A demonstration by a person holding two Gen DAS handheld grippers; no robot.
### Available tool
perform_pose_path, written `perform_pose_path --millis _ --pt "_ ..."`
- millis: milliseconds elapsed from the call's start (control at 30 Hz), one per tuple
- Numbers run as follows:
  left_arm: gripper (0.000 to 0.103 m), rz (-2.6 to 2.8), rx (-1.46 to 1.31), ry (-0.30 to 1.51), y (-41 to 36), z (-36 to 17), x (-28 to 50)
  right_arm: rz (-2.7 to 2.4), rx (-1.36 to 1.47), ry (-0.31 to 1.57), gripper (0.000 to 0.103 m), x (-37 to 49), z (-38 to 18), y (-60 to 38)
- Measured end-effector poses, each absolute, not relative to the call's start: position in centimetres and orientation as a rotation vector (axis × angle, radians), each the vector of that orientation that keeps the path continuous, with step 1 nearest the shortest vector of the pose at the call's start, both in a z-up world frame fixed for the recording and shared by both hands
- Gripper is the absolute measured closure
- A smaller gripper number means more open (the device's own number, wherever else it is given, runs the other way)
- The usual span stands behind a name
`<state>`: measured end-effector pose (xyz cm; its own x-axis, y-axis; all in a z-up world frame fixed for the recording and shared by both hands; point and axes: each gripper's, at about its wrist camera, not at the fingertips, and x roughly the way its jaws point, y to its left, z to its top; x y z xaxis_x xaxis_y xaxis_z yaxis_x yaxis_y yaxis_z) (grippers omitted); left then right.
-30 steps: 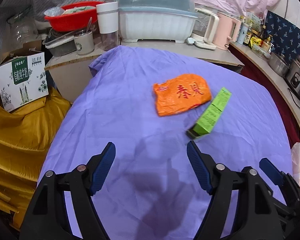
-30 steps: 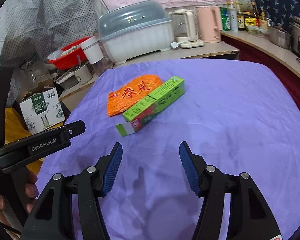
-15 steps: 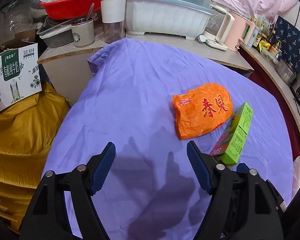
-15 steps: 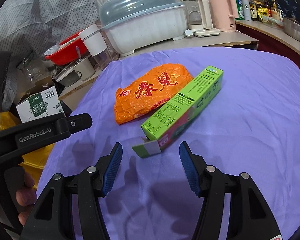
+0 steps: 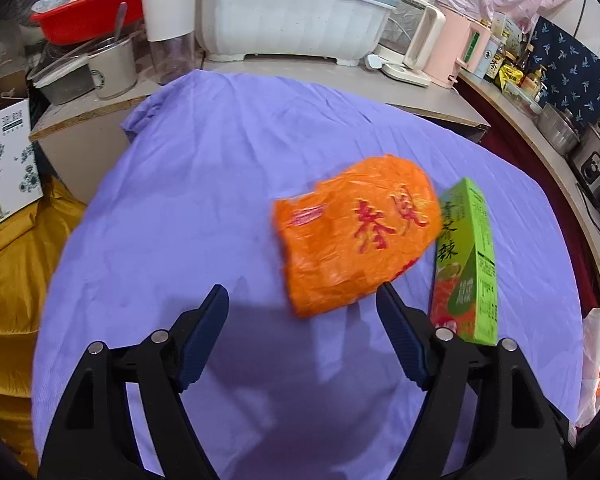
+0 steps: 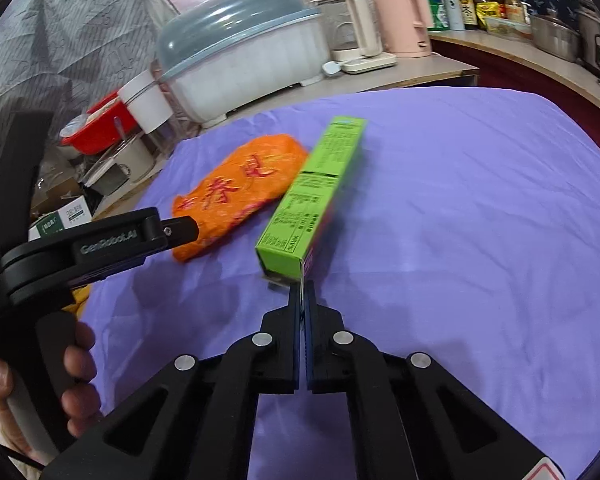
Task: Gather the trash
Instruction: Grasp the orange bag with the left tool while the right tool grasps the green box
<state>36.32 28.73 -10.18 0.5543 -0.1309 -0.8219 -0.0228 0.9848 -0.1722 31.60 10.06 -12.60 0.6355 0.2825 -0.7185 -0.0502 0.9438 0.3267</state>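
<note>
An orange snack bag (image 5: 356, 236) with red characters lies on the purple tablecloth (image 5: 204, 184), with a long green carton (image 5: 466, 264) right of it. My left gripper (image 5: 302, 320) is open, its fingertips just short of the bag's near edge. In the right wrist view the green carton (image 6: 316, 196) lies beside the orange bag (image 6: 240, 192). My right gripper (image 6: 302, 292) is shut on the open flap at the carton's near end. The left gripper's body (image 6: 100, 240) shows at the left, held by a hand.
A white dish rack with a grey lid (image 5: 292, 20), a pink kettle (image 5: 456, 52), cups and a red basin (image 5: 84, 0) stand behind the table. A cardboard box (image 5: 4, 160) and yellow cloth sit left. A white plastic bag (image 5: 598, 360) hangs at the right edge.
My right gripper closed onto the carton's near flap. My left gripper moved forward to the orange bag and stayed open.
</note>
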Motion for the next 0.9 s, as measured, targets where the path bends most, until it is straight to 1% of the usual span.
perform_pose_path --millis 133,167,200,233,267,300,400,500,600,900 --pt "0.031 -0.067 -0.181 0.985 27.5 -11.0 37.9 0.160 0.306 0.865 0.101 31.4 -13.0 8.1" --pt "0.035 -0.070 -0.180 0.984 27.3 -11.1 38.0 0.159 0.308 0.865 0.101 31.4 -13.0 7.8" --pt "0.044 -0.069 -0.175 0.985 27.0 -11.2 38.2 0.154 0.309 0.862 0.101 31.4 -13.0 7.5" --pt "0.049 -0.069 -0.169 0.988 26.6 -11.3 38.4 0.152 0.308 0.861 0.101 31.3 -13.0 7.1" --pt "0.058 -0.072 -0.164 0.989 26.4 -11.3 38.4 0.152 0.311 0.860 0.101 31.3 -12.9 6.9" --pt "0.064 -0.077 -0.160 0.990 26.1 -11.3 38.5 0.151 0.315 0.858 0.101 31.2 -12.9 6.7" --pt "0.074 -0.088 -0.136 0.984 24.8 -11.0 38.0 0.146 0.325 0.852 0.101 30.9 -12.8 5.9" --pt "0.078 -0.095 -0.119 0.973 23.6 -10.6 37.2 0.137 0.337 0.843 0.101 30.3 -12.4 5.0" --pt "0.080 -0.108 -0.117 0.960 22.4 -9.7 36.1 0.123 0.349 0.829 0.101 29.4 -11.8 3.8" --pt "0.081 -0.167 -0.111 0.945 17.6 -7.3 31.6 0.065 0.386 0.771 0.101 25.4 -9.2 -1.5"
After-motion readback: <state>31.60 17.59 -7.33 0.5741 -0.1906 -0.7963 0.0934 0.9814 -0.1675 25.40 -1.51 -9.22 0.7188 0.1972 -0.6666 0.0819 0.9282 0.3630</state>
